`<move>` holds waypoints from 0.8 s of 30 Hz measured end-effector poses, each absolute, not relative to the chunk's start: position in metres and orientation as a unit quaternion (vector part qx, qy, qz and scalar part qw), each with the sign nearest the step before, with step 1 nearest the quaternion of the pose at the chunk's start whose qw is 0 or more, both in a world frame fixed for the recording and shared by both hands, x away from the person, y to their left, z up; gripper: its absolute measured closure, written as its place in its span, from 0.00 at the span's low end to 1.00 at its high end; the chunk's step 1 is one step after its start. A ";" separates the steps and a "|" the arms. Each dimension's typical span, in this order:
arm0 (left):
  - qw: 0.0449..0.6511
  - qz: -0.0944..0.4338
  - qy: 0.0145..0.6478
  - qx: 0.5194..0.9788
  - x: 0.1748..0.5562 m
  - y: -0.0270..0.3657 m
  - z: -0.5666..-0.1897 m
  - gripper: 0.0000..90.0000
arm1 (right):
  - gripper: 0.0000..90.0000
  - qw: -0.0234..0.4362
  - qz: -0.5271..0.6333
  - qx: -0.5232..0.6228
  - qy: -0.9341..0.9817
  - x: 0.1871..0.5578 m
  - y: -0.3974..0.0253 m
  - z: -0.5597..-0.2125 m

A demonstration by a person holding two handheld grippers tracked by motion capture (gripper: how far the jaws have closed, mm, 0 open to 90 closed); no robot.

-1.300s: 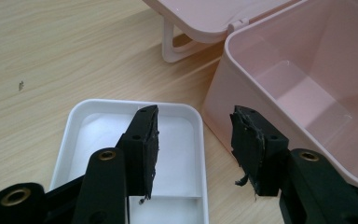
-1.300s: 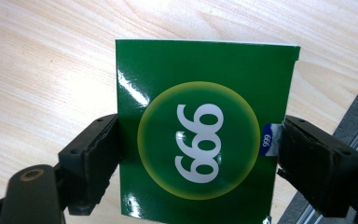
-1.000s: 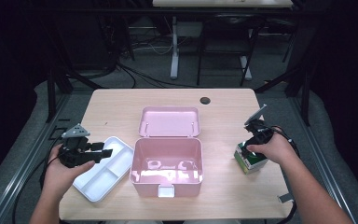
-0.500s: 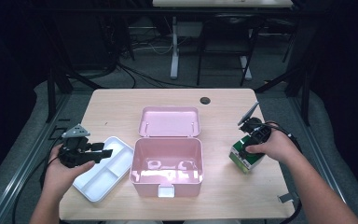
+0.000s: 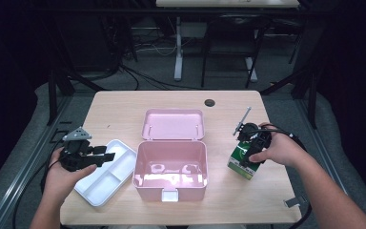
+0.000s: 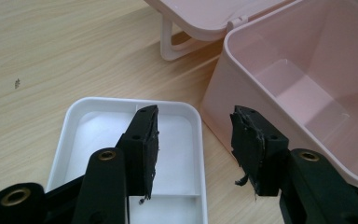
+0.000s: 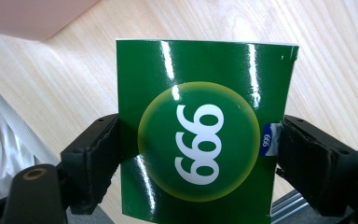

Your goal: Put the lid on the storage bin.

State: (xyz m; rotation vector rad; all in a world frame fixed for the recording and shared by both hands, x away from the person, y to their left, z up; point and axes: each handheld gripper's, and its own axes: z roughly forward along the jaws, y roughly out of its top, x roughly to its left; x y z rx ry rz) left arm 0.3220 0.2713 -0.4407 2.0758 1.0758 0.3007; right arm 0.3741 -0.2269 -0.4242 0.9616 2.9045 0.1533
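Note:
A green carton marked 999 sits between the jaws of my right gripper, which press on both of its sides. In the high view the carton is right of the open pink box, tilted, under my right gripper. The box lid lies back flat on the table. My left gripper hovers over the white divided tray left of the box. Its jaws are apart with nothing between them, as the left gripper view shows above the tray.
The pink box is empty inside and stands close against the tray's right edge. A round black grommet sits near the table's far edge. A small metal clip lies near the front right corner.
My right gripper has carried the green carton a little leftward toward the pink box and tilted it. The left gripper has stayed in place over the tray.

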 end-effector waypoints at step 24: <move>0.381 0.112 0.421 0.815 0.322 0.272 -0.442 0.57 | 0.19 0.048 0.037 0.151 0.987 0.353 -0.197 -0.378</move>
